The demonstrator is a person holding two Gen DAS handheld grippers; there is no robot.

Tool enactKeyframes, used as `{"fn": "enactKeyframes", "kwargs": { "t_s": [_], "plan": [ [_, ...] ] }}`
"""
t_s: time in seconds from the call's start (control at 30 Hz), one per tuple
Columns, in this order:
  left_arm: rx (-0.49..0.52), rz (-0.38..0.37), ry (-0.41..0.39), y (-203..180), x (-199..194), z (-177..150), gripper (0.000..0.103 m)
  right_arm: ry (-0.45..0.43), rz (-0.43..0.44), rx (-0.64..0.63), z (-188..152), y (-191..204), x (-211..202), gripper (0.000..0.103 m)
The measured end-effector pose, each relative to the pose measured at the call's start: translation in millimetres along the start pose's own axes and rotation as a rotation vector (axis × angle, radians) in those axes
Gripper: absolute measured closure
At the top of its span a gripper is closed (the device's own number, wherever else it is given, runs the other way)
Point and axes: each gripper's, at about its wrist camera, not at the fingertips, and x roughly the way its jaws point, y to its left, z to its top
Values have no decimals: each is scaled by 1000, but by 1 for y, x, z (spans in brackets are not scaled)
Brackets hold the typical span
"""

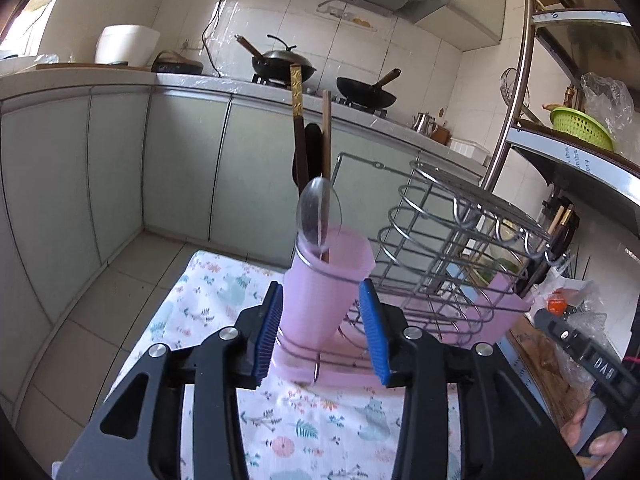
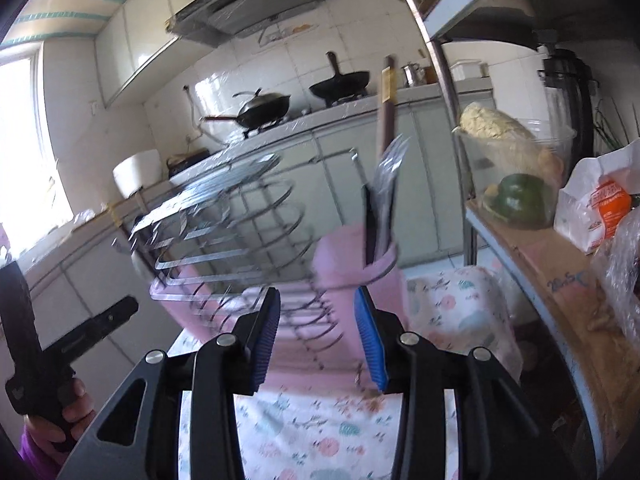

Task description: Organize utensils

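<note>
A pink utensil cup (image 1: 324, 292) hangs on the near end of a wire dish rack (image 1: 452, 240). It holds a clear plastic spoon (image 1: 318, 216), a dark chopstick with a gold band (image 1: 298, 120) and a brown chopstick (image 1: 326, 136). My left gripper (image 1: 322, 328) is open with its blue pads on either side of the cup. In the blurred right wrist view, a second pink cup (image 2: 356, 268) on the rack (image 2: 232, 232) holds a fork (image 2: 390, 172) and a dark chopstick (image 2: 386, 100). My right gripper (image 2: 318, 336) is open and empty in front of the rack.
The rack stands on a pink tray (image 1: 348, 372) over a floral tablecloth (image 1: 312, 432). A metal shelf (image 2: 532, 248) at the right carries a bowl of vegetables (image 2: 516, 176) and bags. A counter with woks (image 1: 280, 64) runs behind.
</note>
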Motion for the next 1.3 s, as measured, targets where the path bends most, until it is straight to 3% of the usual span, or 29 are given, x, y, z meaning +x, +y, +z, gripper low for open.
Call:
{"fn": "enactKeyframes", "kwargs": {
  "t_s": [0.17,0.23,0.33,0.87,1.3],
  "plan": [
    [10,-2,22,-6,-8,-4,61,49,31,-40,-11,21,0,64],
    [19,0,32,-9,-12,-7,55,71,39,-49,-14,27,0,54],
    [39,4,50,-15,-14,-12,54,68,27,-79,-20,36,-4,52],
    [103,40,111,-43,-20,-32,53,94,-67,-155,-40,56,-9,50],
    [120,30,118,-54,-27,-37,53,70,-80,-157,-40,56,-18,50]
  ]
}}
